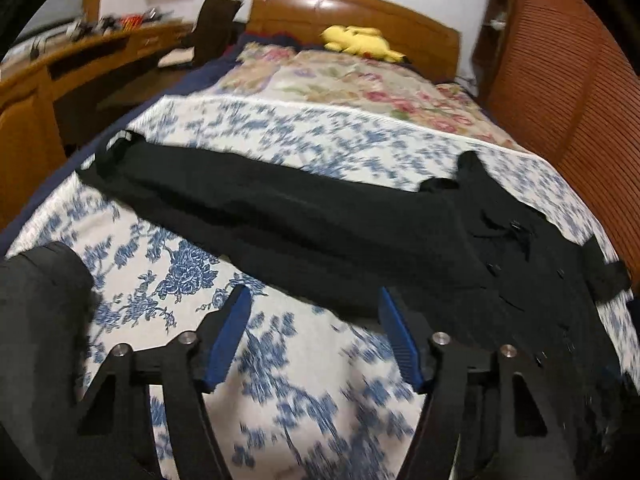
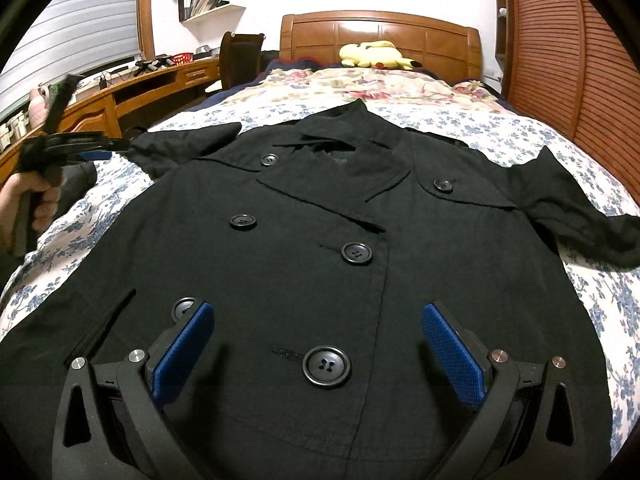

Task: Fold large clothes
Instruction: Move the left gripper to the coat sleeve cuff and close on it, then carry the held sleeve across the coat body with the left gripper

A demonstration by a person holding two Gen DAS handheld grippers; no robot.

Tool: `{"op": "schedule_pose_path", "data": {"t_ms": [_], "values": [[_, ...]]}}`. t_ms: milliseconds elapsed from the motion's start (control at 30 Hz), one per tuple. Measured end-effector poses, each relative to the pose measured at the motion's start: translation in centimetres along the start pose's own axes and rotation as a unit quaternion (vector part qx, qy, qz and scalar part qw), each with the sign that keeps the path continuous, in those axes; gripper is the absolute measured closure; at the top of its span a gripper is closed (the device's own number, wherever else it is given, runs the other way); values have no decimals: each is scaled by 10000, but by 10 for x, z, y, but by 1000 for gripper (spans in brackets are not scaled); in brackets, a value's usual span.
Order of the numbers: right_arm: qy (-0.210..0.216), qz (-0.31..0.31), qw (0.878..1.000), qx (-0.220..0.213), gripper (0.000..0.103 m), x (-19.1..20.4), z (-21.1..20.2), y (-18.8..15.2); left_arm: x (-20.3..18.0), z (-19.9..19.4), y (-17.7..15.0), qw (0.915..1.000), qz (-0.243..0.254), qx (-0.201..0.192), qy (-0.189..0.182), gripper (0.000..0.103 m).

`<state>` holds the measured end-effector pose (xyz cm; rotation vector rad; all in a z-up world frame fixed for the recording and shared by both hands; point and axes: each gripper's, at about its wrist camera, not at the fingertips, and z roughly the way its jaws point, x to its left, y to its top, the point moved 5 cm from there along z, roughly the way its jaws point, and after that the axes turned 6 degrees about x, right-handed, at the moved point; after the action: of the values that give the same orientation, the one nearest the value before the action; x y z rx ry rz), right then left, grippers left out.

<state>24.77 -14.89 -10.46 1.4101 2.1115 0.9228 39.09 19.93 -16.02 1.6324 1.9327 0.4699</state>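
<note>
The black coat (image 2: 320, 240) lies flat on the bed (image 2: 540, 136), front side up and buttoned, with the collar toward the headboard (image 2: 380, 36) and both sleeves stretched out to the sides. I think it is spread like this so that each part can be folded inward over the body without wrinkles.

My right fingers (image 2: 320, 344) hover over the lower front of the coat, spread wide, with one big button (image 2: 326, 366) showing between them. They hold nothing and do not press the cloth. I judge that this hand waits here, near the hem, to keep the body of the coat in place or to take the hem afterwards.

My left fingers (image 1: 316, 336) are at the side of the bed, over the flowered sheet (image 1: 180, 272), just beside the long sleeve (image 1: 260, 208). They are partly spread and nothing is between them; one tip is at the sleeve's edge, but the blur hides whether it touches. In the right wrist view the left hand (image 2: 28, 200) is near the sleeve end. The first fold is not yet done; I believe the sleeve is next.
</note>
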Motion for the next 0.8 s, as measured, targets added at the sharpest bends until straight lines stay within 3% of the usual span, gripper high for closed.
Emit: {"op": "schedule_pose_path", "data": {"t_ms": [333,567,700,800], "values": [[87,74,9999,6,0,-1,7,6,13,47,8,9985,-338,406,128,51],[100,71,9999,-10,0,-1,8,6,8,63,13,9975,-388,579,83,53],[118,78,9999,-25,0,-2,7,5,6,68,17,9972,-323,611,293,90],[102,42,9999,-32,0,0,8,4,4,68,20,9973,-272,634,269,99]]}}
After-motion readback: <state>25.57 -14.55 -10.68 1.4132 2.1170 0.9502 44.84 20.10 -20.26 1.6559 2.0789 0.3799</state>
